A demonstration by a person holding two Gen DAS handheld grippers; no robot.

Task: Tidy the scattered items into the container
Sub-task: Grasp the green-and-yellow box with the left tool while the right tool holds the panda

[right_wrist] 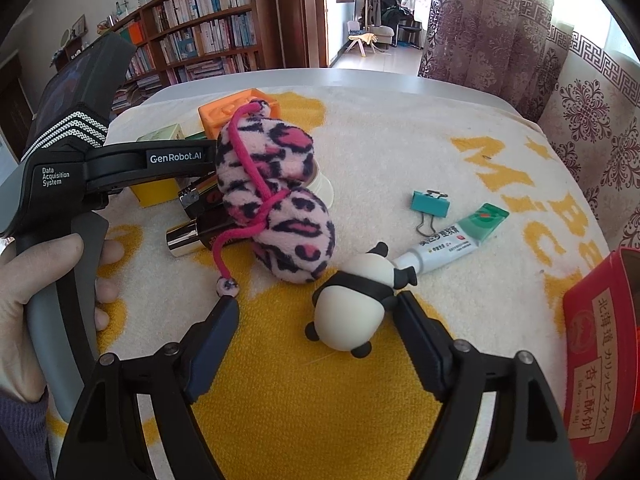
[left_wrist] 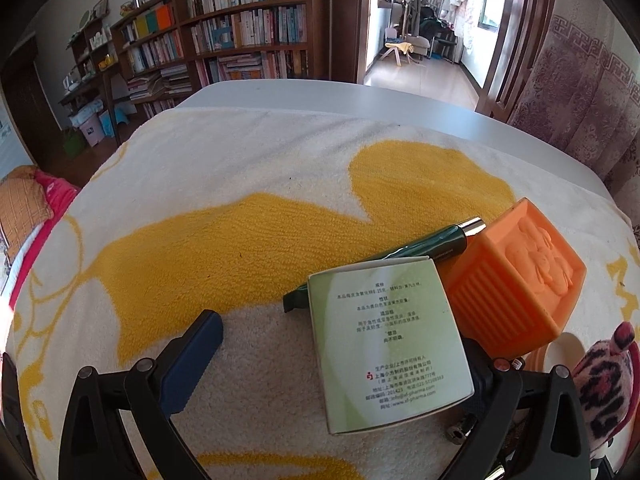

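1. Left tool: jaws spread wide, gripping nothing; the pale green cardboard box lies between them on the yellow-and-white towel.
2. Right tool: jaws apart around the black-and-white panda figure (right finger beside it, contact unclear).
3. Red printed container: right edge.

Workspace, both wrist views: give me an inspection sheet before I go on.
Surface: white and yellow towel over a pale table.
Job's things: green carton, orange block, green tube, panda figure, ointment tube, teal binder clip, leopard plush pouch; red tin at right.
Clutter: nothing seen.
Grippers: left gripper open around the carton; right gripper open, panda between the jaws.
Cables: nothing seen.
Surroundings: bookshelves, curtain.
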